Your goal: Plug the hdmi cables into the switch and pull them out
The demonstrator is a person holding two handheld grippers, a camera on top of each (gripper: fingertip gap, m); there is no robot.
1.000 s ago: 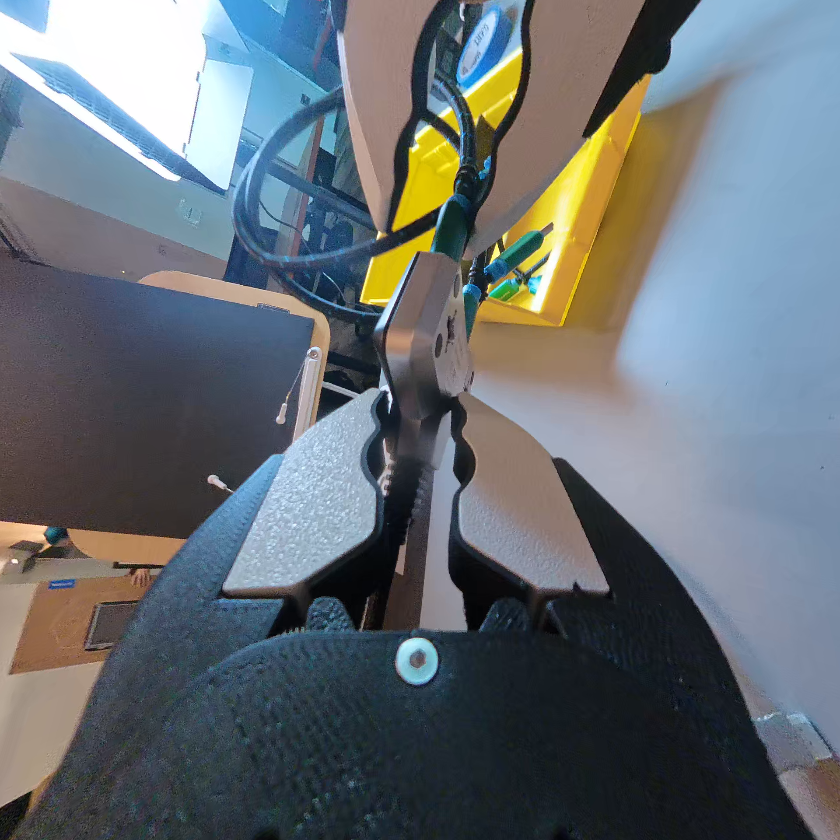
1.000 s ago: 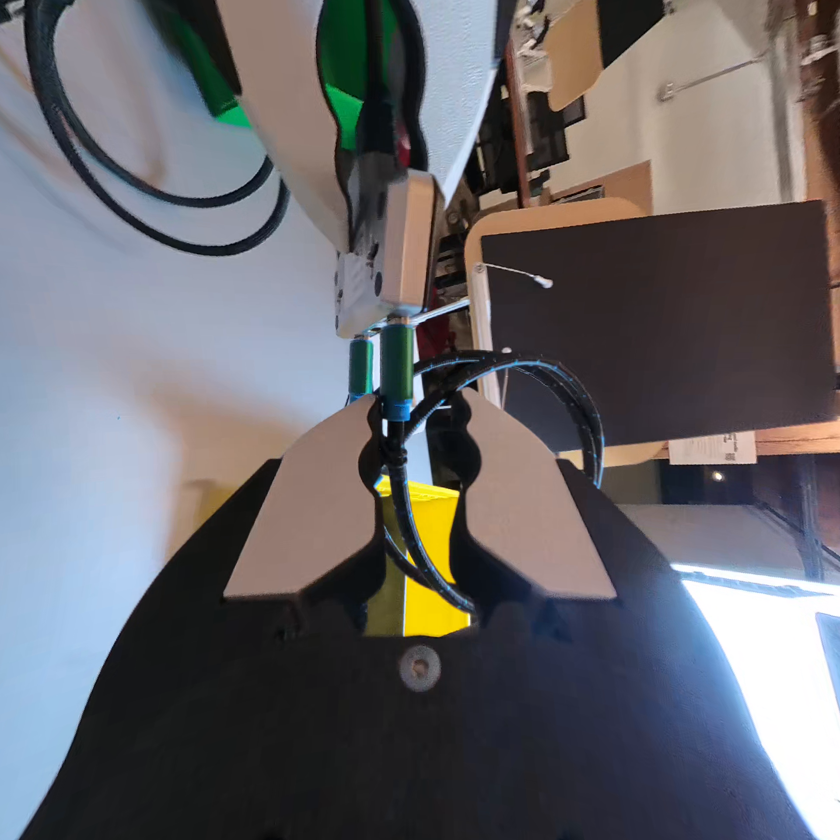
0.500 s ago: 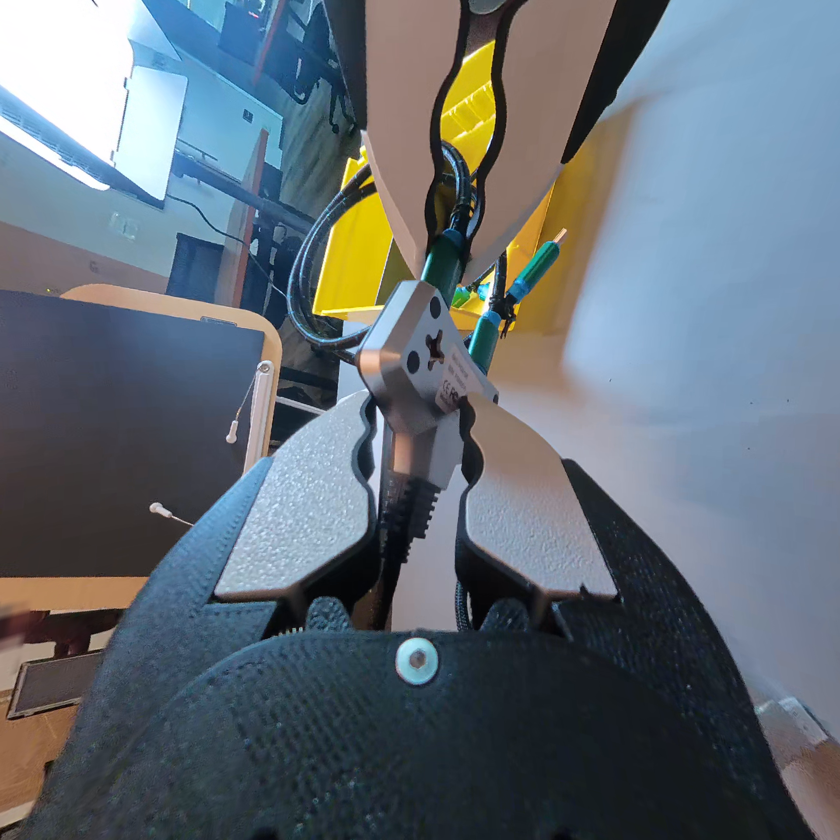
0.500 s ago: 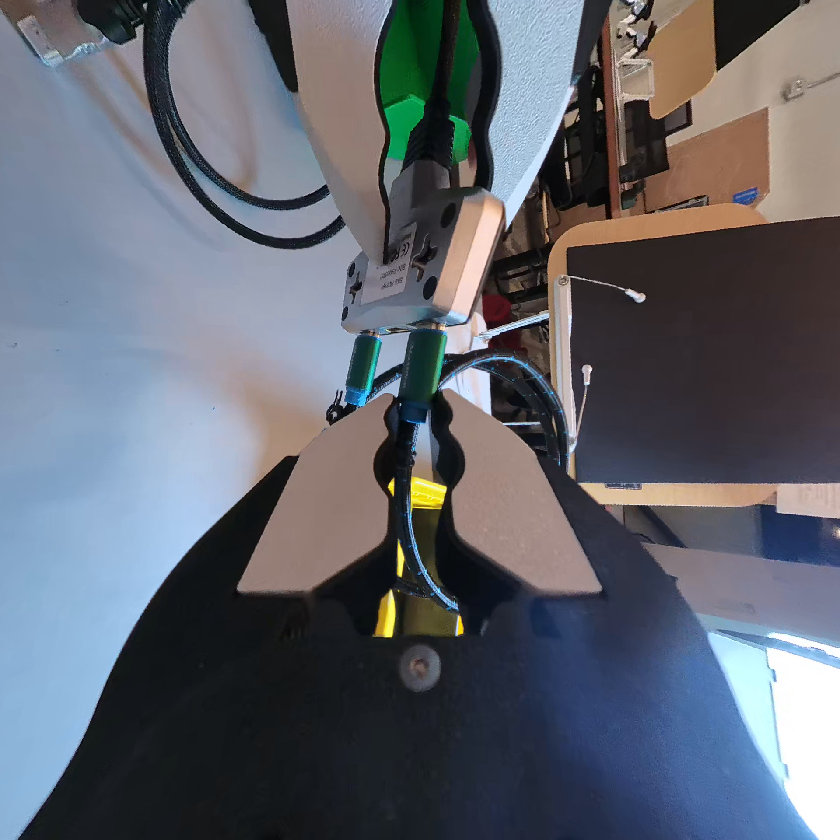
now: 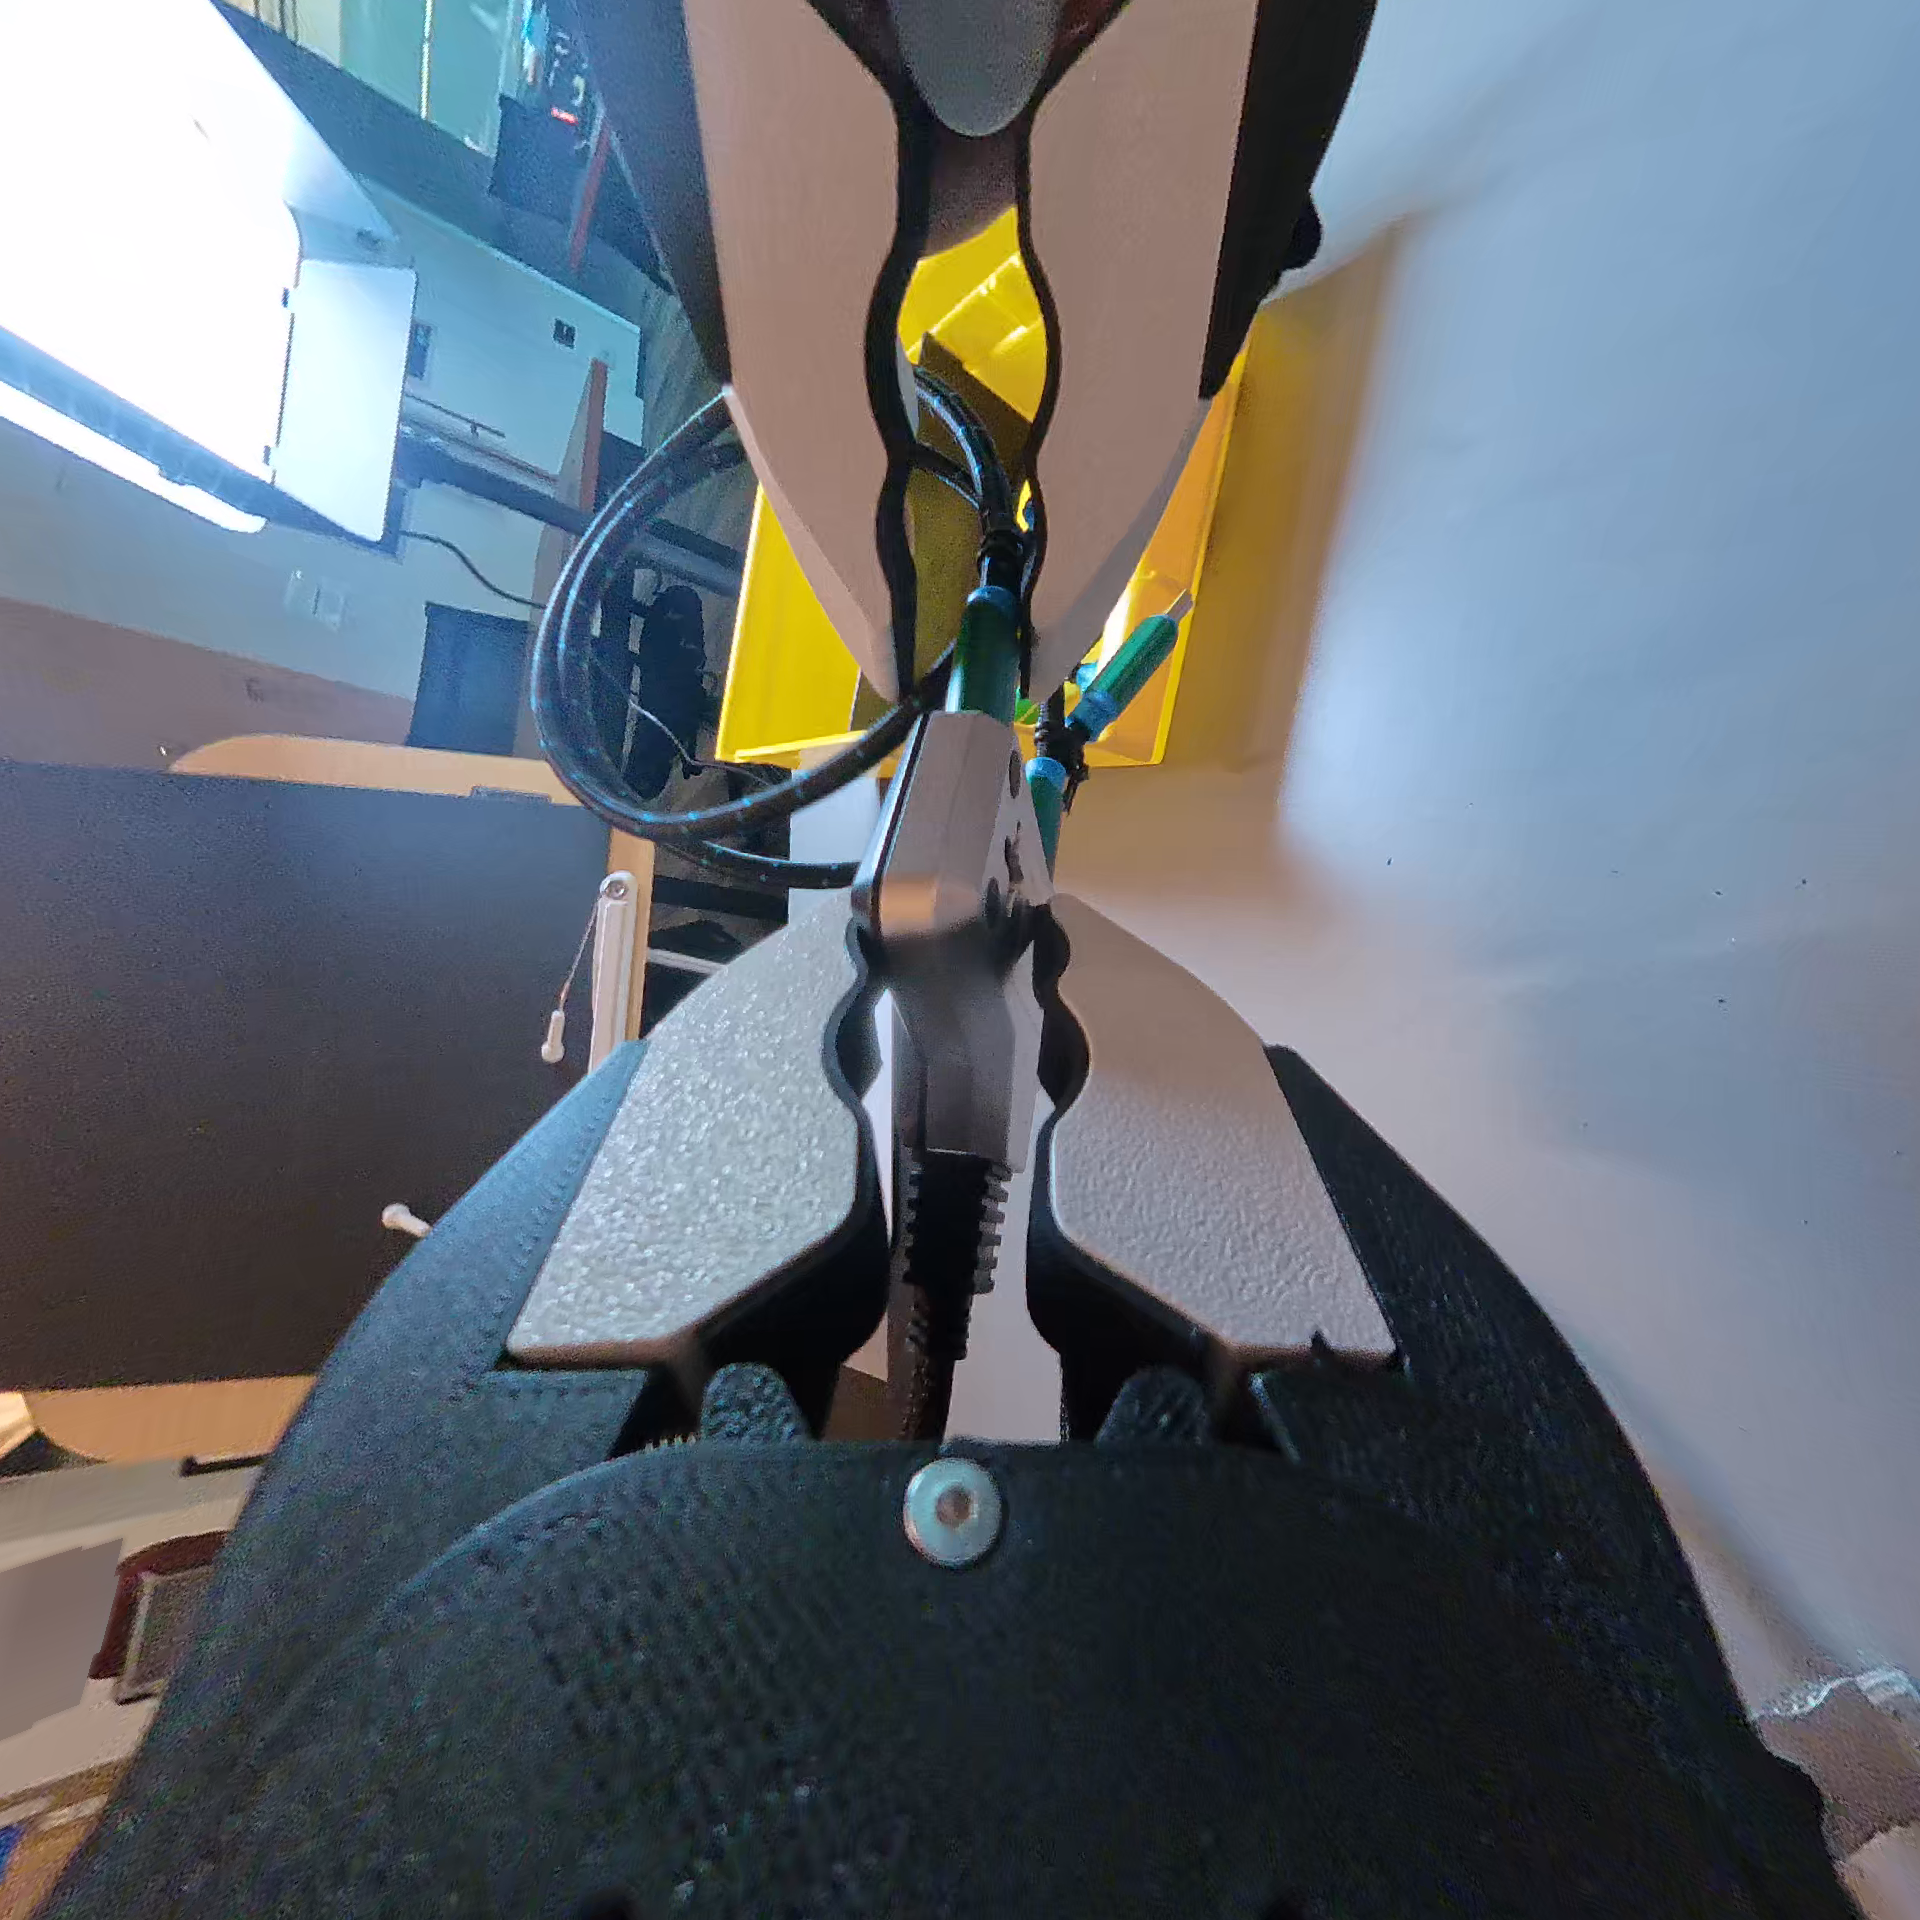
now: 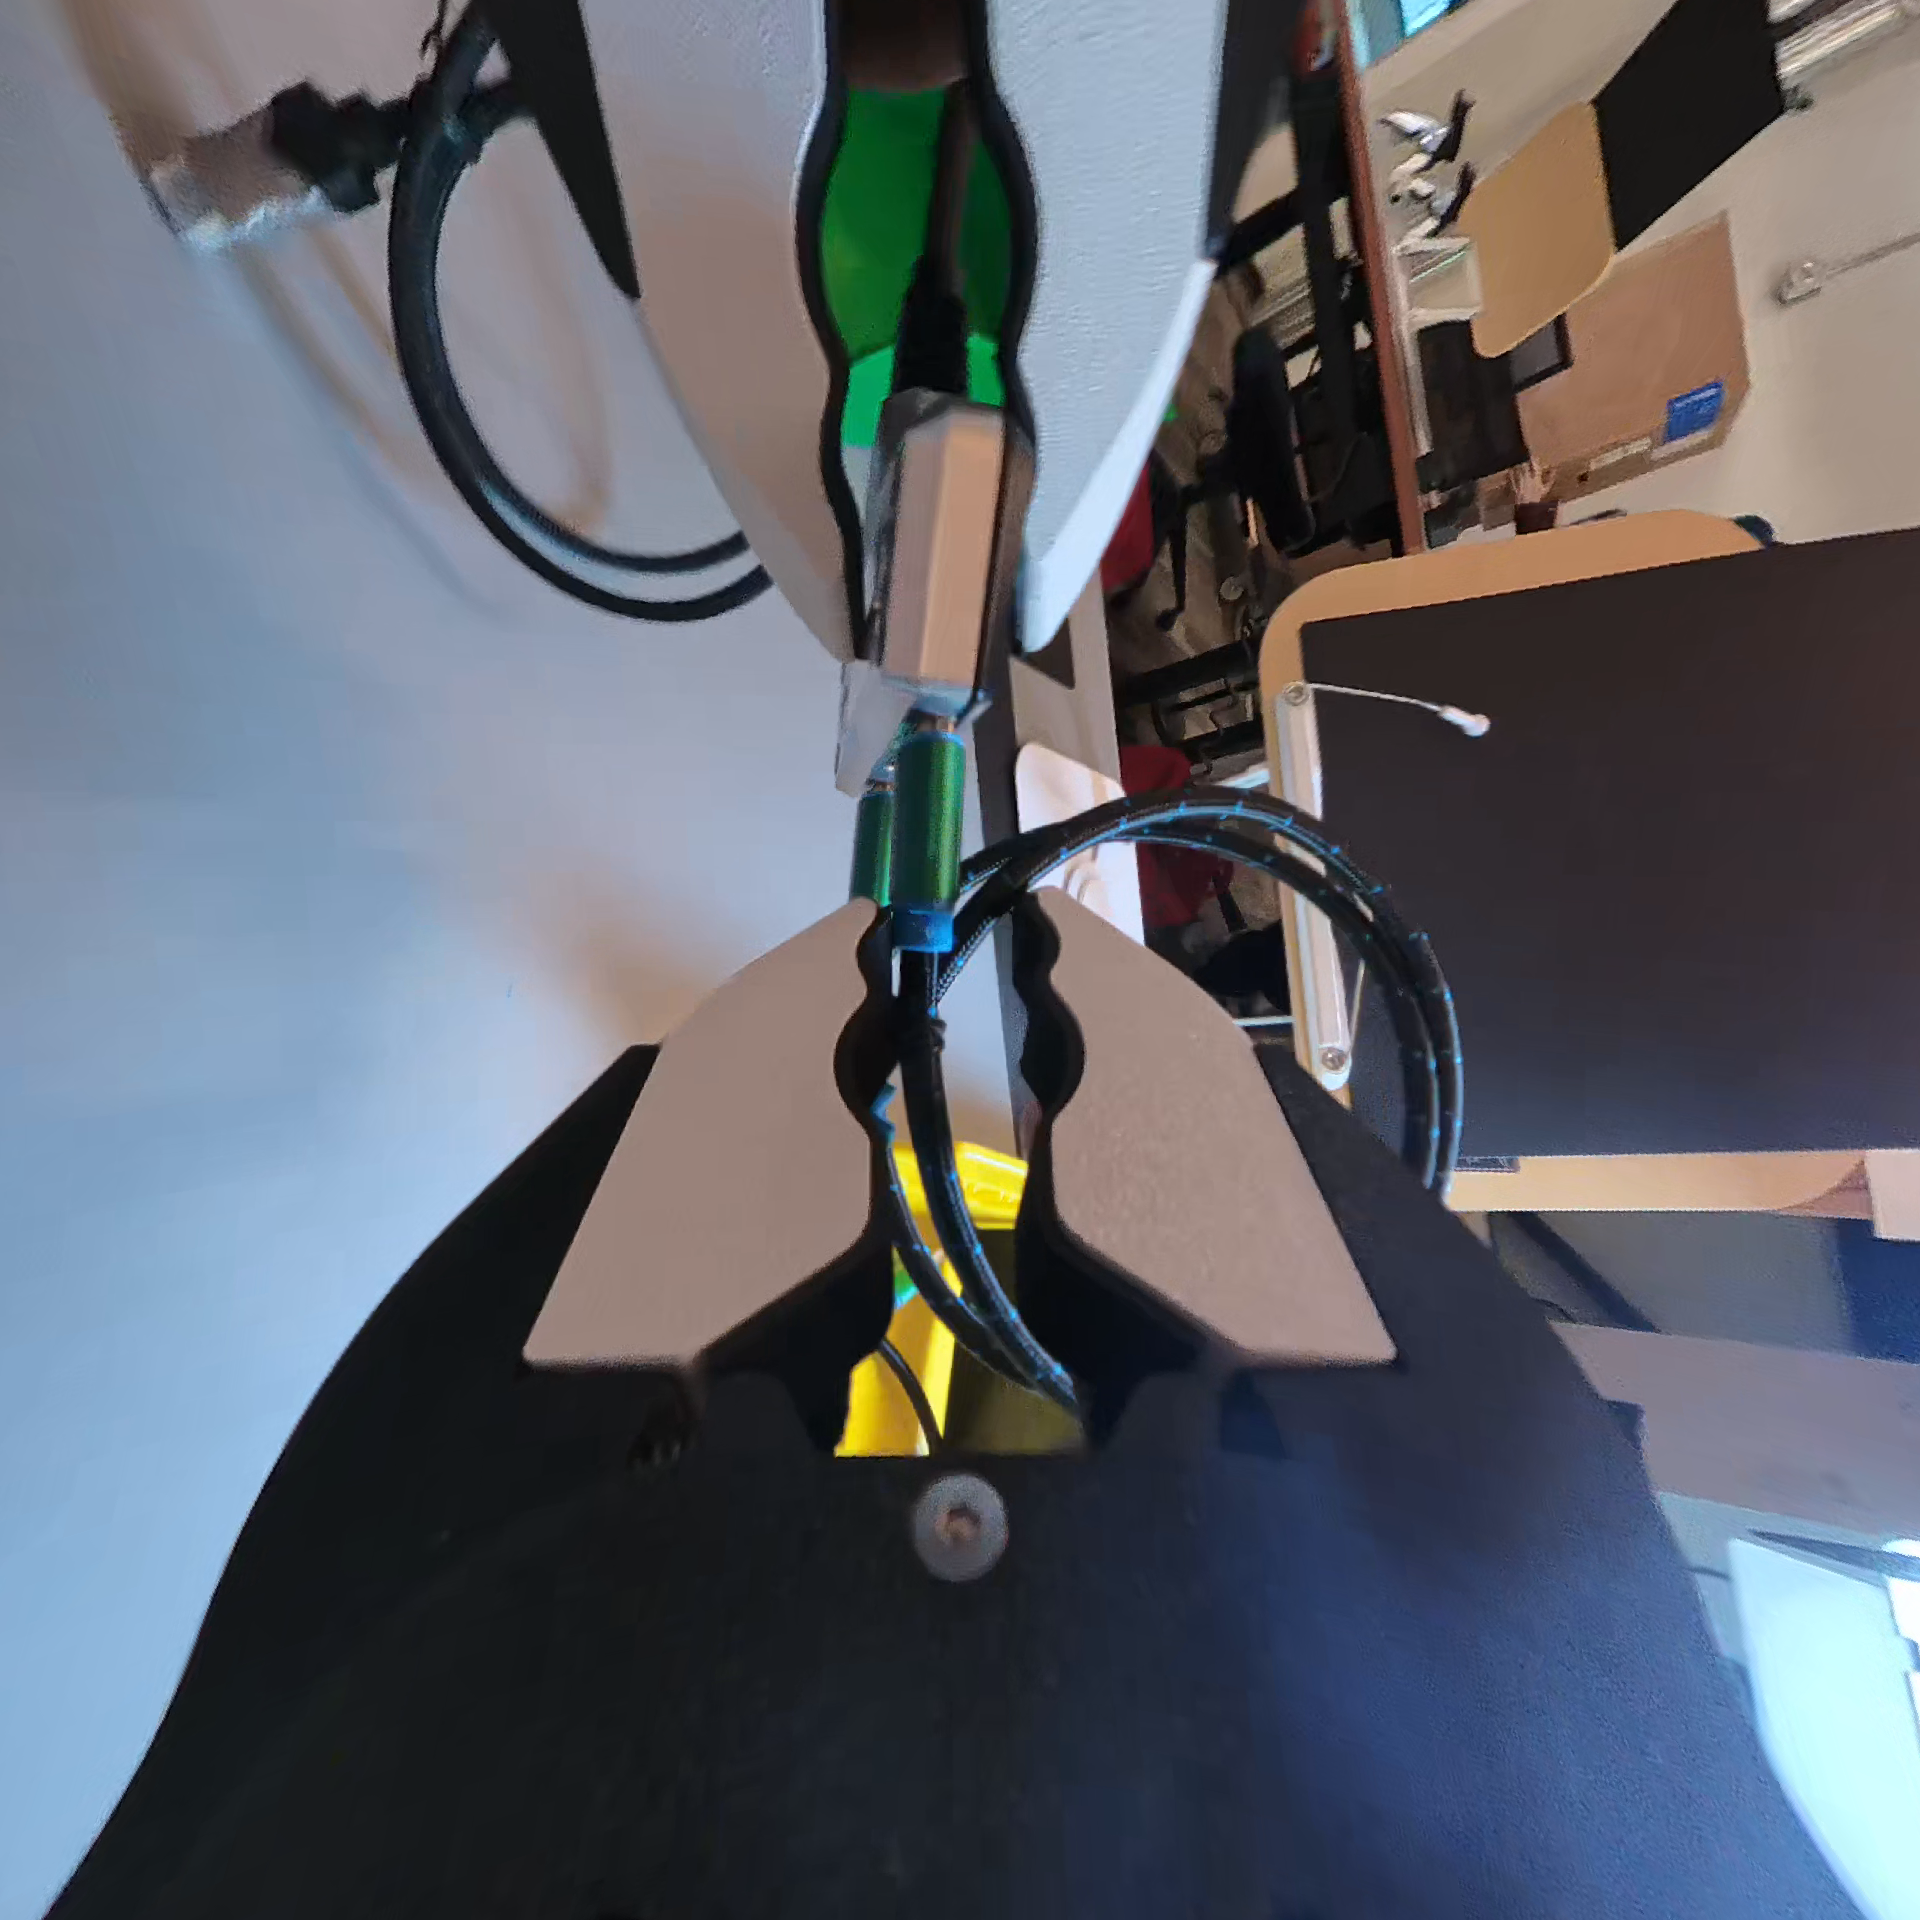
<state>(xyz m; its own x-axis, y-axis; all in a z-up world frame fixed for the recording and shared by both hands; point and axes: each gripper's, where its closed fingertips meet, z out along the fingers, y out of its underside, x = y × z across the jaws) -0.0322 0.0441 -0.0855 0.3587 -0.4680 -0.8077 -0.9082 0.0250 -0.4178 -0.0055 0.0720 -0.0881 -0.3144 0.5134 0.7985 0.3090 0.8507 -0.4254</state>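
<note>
Left gripper: closed on the switch's own plug end, holding the switch in the air off the white table.
Switch: a small silver metal box, edge-on to both views, lying straight between the two grippers.
Plugs: two green-barrelled plugs seated in the switch's far face; the nearer plug points along the right fingers' axis.
Right gripper: jaws apart around the braided black cable just behind that plug; not pinching it.
Key relation: plug, switch and both grippers share one line, so the pull likely runs straight back from the switch.
Yellow bin: beyond the switch, with a loose green plug.
</note>
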